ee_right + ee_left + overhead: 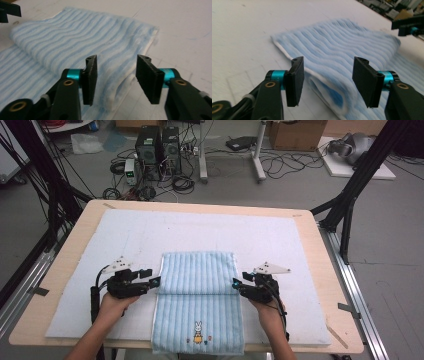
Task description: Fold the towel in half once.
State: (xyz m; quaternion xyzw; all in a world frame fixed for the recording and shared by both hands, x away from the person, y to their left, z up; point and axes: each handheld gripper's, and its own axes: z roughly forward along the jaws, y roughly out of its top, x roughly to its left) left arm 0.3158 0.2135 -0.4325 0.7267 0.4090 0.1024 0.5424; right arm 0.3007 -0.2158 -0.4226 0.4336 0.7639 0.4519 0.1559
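Note:
A light blue striped towel (197, 290) lies on the white mat, its far part folded over toward me, with a small rabbit picture (198, 331) near the front edge. My left gripper (156, 281) sits at the towel's left edge by the fold, jaws open. In the left gripper view the layered towel edge (329, 95) lies low between the open jaws (332, 80), and the pads are clear of it. My right gripper (236, 285) is at the right edge, open too. In the right gripper view its jaws (117, 77) straddle the folded towel edge (120, 87) without pressing on it.
The white mat (125, 235) covers most of the wooden table (330, 270). Bare mat stretches left, right and beyond the towel. Black frame posts (350, 195) stand beside the table. Computers and cables (160, 150) sit on the floor behind it.

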